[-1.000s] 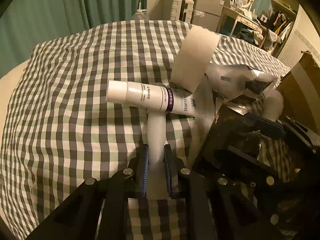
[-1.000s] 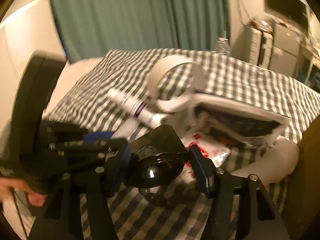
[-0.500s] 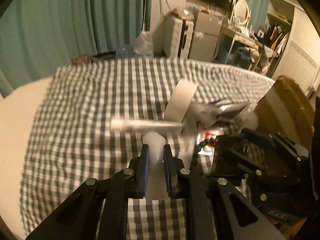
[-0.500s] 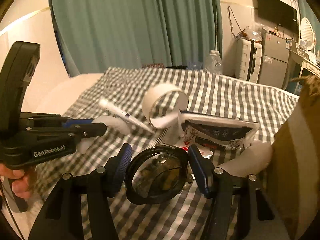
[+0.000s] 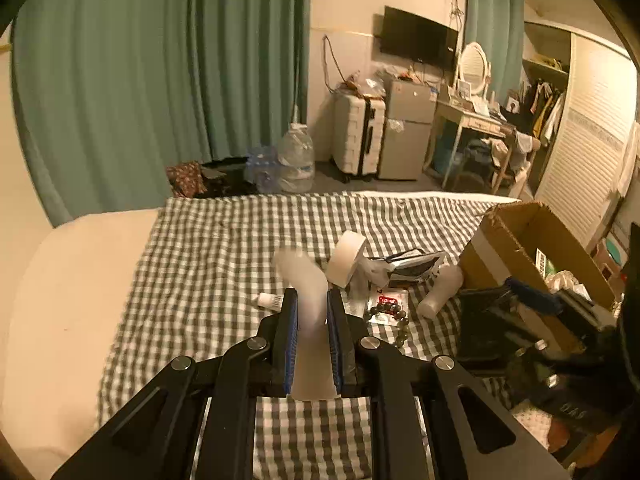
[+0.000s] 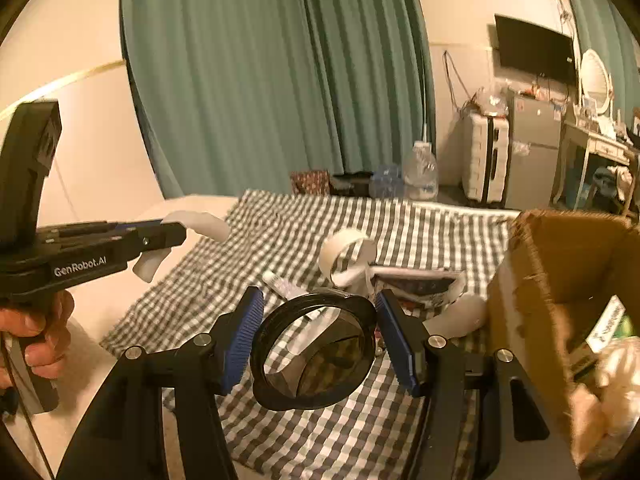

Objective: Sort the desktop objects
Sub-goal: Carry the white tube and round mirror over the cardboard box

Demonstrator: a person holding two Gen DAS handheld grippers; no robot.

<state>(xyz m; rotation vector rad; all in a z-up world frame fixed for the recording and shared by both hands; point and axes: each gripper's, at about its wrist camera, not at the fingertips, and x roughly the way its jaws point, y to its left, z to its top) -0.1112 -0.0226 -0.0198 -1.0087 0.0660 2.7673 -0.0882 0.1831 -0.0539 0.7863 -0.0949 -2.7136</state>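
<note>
Pinching one white squeeze tube (image 5: 304, 280), the left gripper (image 5: 312, 308) holds it above the checked bedspread (image 5: 208, 280), its jaws pressed onto the tube's sides; "GenRobot.AI" is readable on its body in the right wrist view. The right gripper (image 6: 320, 336) clamps one round black-rimmed lens (image 6: 316, 344) between spread jaws. On the bedspread lie one tape roll (image 5: 346, 258), one small labelled tube (image 5: 270, 300), one bead bracelet (image 5: 386, 314) and one white bottle (image 5: 440, 292), beside one open cardboard box (image 5: 532, 248).
</note>
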